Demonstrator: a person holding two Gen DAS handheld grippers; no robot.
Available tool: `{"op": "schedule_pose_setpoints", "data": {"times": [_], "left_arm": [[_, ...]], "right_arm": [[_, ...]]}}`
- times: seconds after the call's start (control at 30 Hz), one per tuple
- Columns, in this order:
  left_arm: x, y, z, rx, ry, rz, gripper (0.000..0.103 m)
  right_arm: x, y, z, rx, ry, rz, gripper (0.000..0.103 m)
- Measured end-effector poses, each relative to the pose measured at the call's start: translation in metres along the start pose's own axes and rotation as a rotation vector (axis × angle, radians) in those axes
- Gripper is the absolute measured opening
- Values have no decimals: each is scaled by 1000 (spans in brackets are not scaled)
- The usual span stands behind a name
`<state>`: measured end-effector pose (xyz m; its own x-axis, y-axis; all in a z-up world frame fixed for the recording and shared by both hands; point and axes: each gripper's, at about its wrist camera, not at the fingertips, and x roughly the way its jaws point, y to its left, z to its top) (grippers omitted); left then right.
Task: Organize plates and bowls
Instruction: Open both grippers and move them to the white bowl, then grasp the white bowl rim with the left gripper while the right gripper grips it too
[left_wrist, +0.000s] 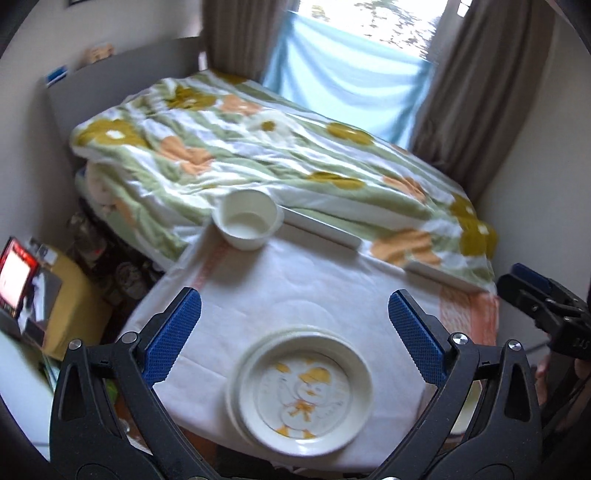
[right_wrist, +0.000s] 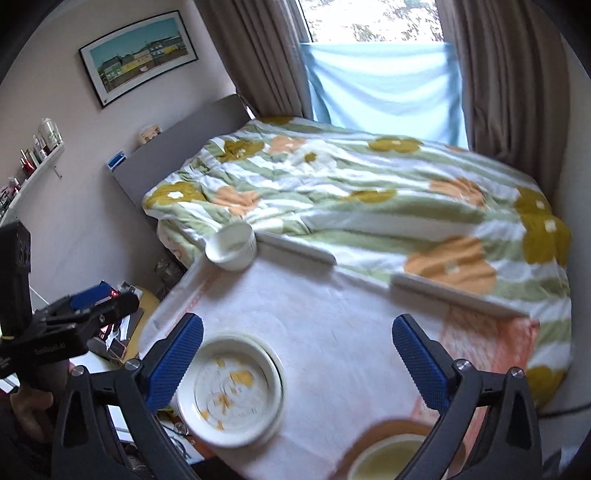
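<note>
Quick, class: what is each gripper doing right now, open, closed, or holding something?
Left gripper: open, holding nothing, above the plates.
Right gripper: open, holding nothing.

left claw (left_wrist: 294, 309) | black frame | blue textured pads | silver screws

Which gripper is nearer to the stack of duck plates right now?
Left. The left gripper hangs open right over the stack of duck plates, which sits between its fingers. The right gripper is off to the stack's right, with the plates by its left finger.
</note>
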<state>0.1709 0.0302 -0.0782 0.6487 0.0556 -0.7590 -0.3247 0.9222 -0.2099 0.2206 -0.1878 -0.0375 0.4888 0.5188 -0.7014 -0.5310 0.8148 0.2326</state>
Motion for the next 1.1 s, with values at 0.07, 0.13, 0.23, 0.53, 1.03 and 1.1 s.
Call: {"op": "schedule_pose_setpoints", "data": {"times": [0.07,0.13,0.23,0.53,1.03,1.1], "left_arm": [[10,23,15,-55,2,16,101],[25,44,28,-107,17,1,101],[53,66,46,-156,52,-15,99],[185,110,63,-263,265,-83,53],[297,139,65,-295,431,-137,29],[301,142,64,-298,429,-126,24]], "right_arm": [[15,17,23,-48,-5,-21,102],[37,34,47,-99,1,-32,102],[72,47,71,-135,35,-14,102],[228,49,88,-60,301,23,89],[358,49,65,94,498,110,35],[363,50,64,96,503,116,32]]}}
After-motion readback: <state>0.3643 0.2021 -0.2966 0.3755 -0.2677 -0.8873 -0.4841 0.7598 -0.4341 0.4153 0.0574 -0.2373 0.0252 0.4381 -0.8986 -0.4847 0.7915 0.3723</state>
